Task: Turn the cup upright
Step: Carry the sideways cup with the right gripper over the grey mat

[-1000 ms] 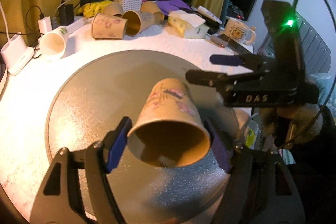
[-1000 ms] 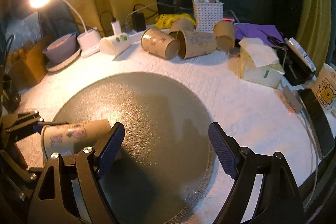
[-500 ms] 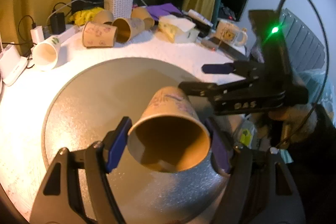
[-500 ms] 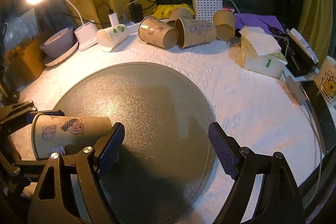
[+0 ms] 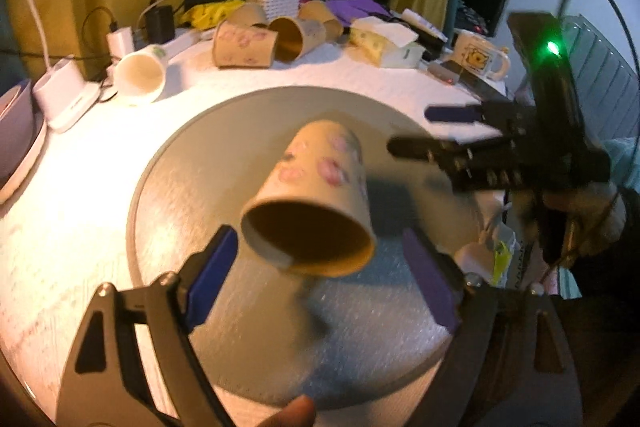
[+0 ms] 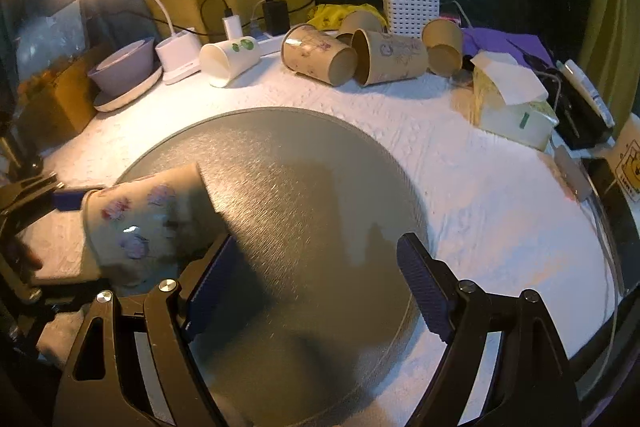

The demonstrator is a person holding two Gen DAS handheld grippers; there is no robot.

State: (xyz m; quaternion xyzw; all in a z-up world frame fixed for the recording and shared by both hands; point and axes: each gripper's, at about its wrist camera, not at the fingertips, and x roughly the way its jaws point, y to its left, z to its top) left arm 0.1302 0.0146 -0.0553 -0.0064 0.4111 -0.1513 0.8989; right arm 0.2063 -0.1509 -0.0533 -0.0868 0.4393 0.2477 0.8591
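A brown paper cup with pink flower prints (image 5: 316,199) lies tilted over the round grey mat (image 5: 256,347), its open mouth toward the left wrist camera. My left gripper (image 5: 320,283) is open; its blue pads (image 5: 210,279) stand apart from the cup's rim on both sides. In the right wrist view the same cup (image 6: 148,223) sits at the left, blurred, with the left gripper's finger (image 6: 68,199) beside its rim. My right gripper (image 6: 316,291) is open and empty over the mat (image 6: 320,187); it also shows in the left wrist view (image 5: 432,131).
Several brown paper cups (image 6: 384,63) and a white cup (image 6: 230,61) lie at the table's back. A white basket (image 6: 410,7), tissue box (image 6: 512,107), lamp base (image 6: 178,57), bowl (image 6: 122,67), chargers and a mug (image 5: 480,59) ring the mat.
My left gripper has opened and let go of the cup. The cup has tipped with its base pointing further up and away. The right gripper stays open, a little further back.
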